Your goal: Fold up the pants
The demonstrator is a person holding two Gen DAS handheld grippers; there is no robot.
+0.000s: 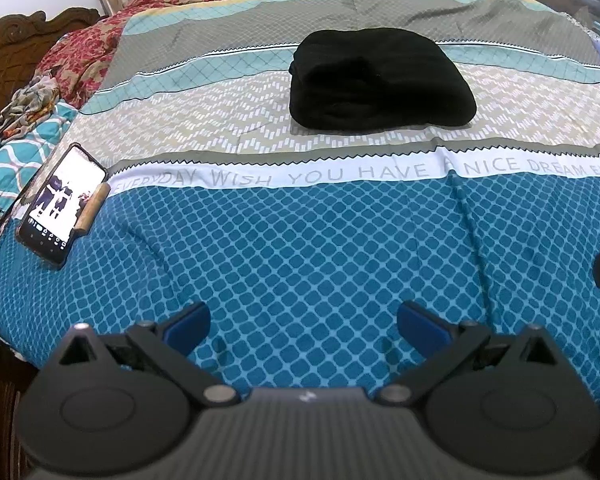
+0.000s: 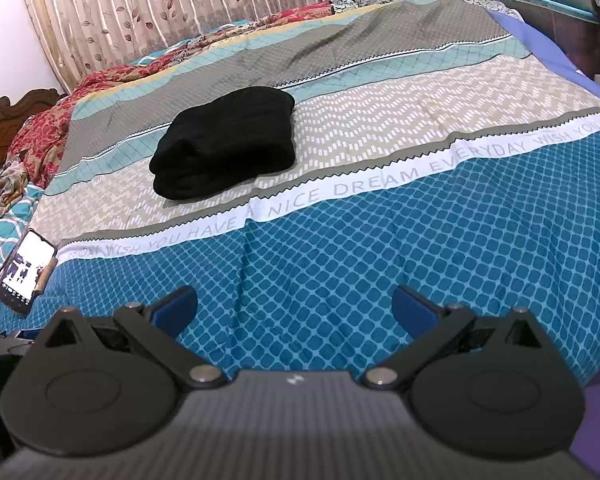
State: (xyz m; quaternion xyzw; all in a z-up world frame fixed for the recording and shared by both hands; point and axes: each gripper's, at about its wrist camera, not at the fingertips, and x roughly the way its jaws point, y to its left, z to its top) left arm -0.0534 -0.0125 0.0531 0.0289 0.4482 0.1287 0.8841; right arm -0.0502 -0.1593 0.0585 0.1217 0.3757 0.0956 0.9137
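Well ahead of both grippers, on the pale zigzag band of the bedsheet [image 1: 220,128]: black pants [image 1: 380,80], already folded into a thick compact bundle, lying flat and untouched. Left gripper [image 1: 302,326] spread wide and empty, low over the blue diamond pattern; right gripper [image 2: 294,310] equally spread and empty, pants ahead and slightly to its left. Judged from this, folding looks complete or nearly so.

Possible trouble from here:
- Reaching forward again and catching only the top layer between the fingers, so pulling the bundle apart (thick soft fabric, layers loose on each other).
- Pressing down on the near edge, where the layers look rounded and could slide off.
- Sweeping the left gripper outward to its left and knocking the phone [image 1: 62,204], propped just beside the sheet's edge with its screen lit.
- Dragging the sheet itself, already wrinkled near the fingers, and so shifting the pants.
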